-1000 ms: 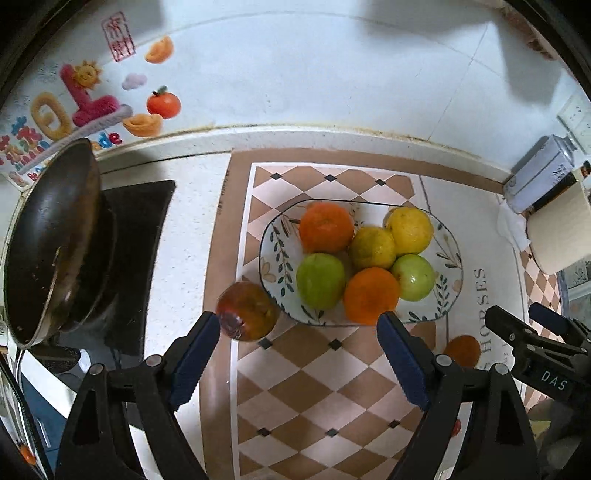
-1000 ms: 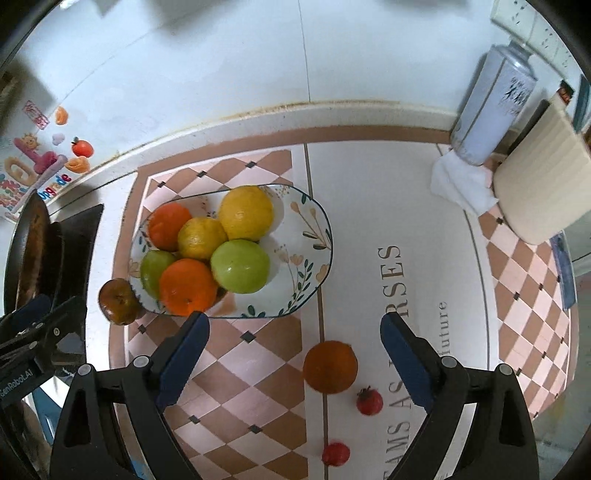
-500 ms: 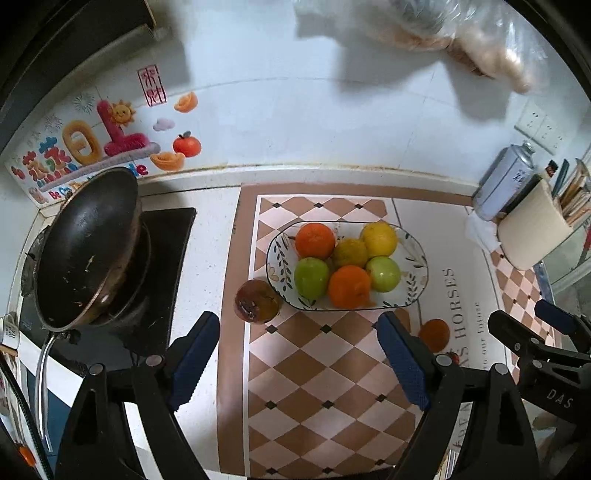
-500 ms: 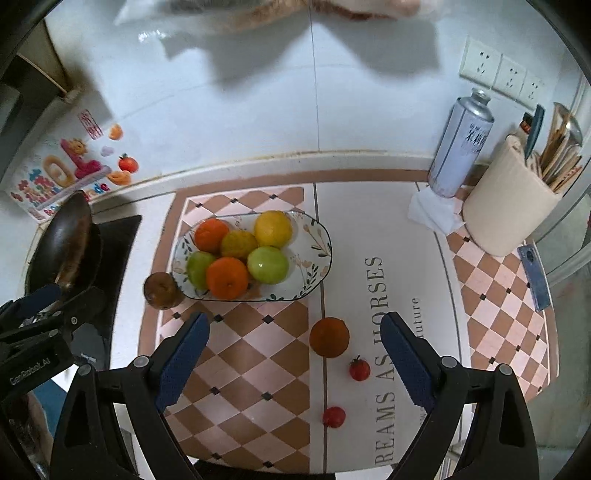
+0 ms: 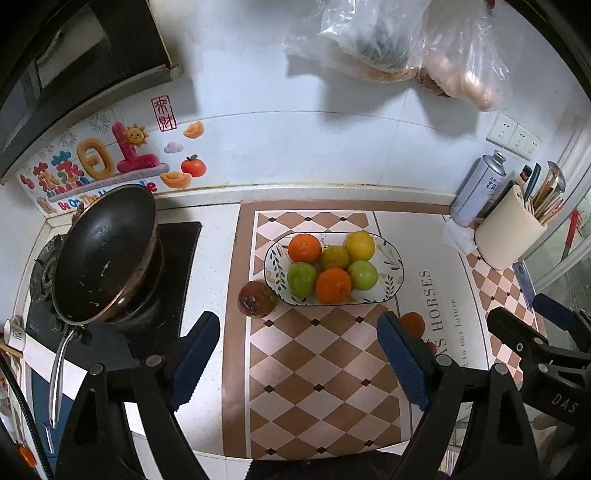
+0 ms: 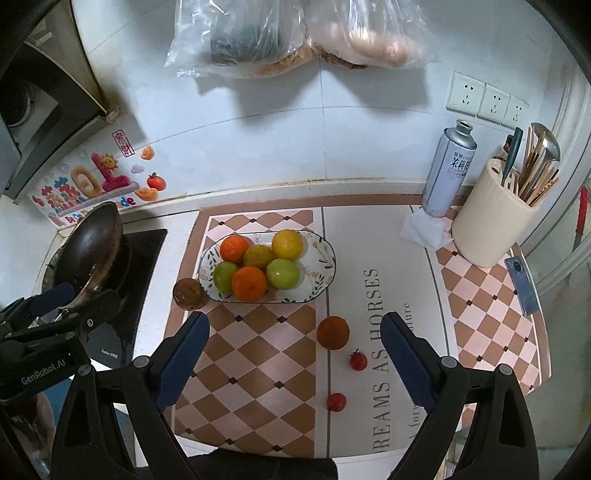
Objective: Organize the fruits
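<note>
An oval patterned dish [image 5: 398, 271] [image 6: 327, 275] on the checked mat holds oranges, green apples and yellow citrus. A dark reddish-brown fruit [image 5: 256, 299] [image 6: 189, 292] sits against its left end. One loose orange [image 6: 332, 332] [image 5: 413, 323] lies on the mat in front of the dish, with two small red tomatoes [image 6: 358, 360] nearer the counter edge. My left gripper [image 5: 297, 325] hangs open and empty high above the mat, in front of the dish. Beside it, my right gripper [image 6: 295, 321] is also open and empty, and the orange and tomatoes show between its fingers far below.
A dark frying pan [image 5: 103, 258] sits on the stove at left. At back right stand a spray can [image 6: 448, 170], a cream utensil holder [image 6: 495, 221] and a tissue [image 6: 424, 229]; a phone [image 6: 521, 280] lies nearby. Plastic bags [image 6: 295, 33] hang on the tiled wall.
Both grippers have risen and pulled back from the dish, so the fruit looks smaller and the wall with its hanging bags has come into view. Both have stayed open and empty.
</note>
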### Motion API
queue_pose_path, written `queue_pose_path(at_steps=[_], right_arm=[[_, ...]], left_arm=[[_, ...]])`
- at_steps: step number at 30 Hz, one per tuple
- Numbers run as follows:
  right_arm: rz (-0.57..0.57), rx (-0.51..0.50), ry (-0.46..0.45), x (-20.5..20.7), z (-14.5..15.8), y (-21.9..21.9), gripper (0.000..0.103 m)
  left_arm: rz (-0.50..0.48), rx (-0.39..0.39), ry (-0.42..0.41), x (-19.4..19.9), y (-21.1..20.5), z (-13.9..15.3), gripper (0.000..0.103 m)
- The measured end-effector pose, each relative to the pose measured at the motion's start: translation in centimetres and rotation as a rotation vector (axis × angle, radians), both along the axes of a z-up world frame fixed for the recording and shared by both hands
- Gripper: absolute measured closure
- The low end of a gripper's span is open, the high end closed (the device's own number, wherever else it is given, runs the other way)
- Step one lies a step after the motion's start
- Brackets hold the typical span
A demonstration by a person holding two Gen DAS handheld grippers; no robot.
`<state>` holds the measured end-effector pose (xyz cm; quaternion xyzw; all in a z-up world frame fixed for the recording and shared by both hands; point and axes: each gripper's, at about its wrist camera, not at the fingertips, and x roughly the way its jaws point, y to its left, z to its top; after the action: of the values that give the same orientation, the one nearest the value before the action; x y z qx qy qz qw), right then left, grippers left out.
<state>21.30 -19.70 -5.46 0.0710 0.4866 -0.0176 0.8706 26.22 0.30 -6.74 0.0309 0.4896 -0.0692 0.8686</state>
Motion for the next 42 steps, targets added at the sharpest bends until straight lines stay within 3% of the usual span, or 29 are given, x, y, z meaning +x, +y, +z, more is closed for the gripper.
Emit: queue_pose_path(at_steps=[7, 12, 15, 21, 26, 29, 40, 42], right_arm=[[-0.002, 0.041, 0.015, 0.4, -0.6, 0.1, 0.007], [-0.071, 0.089, 0.053, 2.1, -3.1, -2.6, 0.007], [-0.137, 0.112, 0.106, 3.3, -6.0, -5.3, 0.007], [-0.224, 0.212, 0.266, 6.3, -14.9, -10.3, 0.007], [-0.202, 0.293, 0.393, 8.4, -22.2, -10.5, 0.007], [-0.195, 0.298, 0.436, 9.1, -24.9, -9.7, 0.008], [-0.129, 0.271, 0.500, 10.9, -28.2, -7.5, 0.033], [-0.123, 0.265, 0.505, 11.1, -28.2, -7.1, 0.035]], left_arm=[[-0.009, -0.012, 0.022, 0.0, -0.1, -0.6, 0.016], [0.019, -0.016, 0.060, 1.6, 0.7, -2.2, 0.016], [0.050, 0.030, 0.098, 3.3, 1.5, -4.5, 0.005], [0.159, 0.023, 0.200, 6.8, 4.6, -9.4, 0.005], [0.252, -0.004, 0.306, 9.5, 7.4, -14.2, 0.005], [0.290, -0.030, 0.378, 10.9, 8.5, -16.8, 0.005], [0.329, -0.179, 0.525, 16.4, 8.7, -23.0, 0.005], [0.314, -0.187, 0.531, 16.9, 8.3, -23.7, 0.011]])
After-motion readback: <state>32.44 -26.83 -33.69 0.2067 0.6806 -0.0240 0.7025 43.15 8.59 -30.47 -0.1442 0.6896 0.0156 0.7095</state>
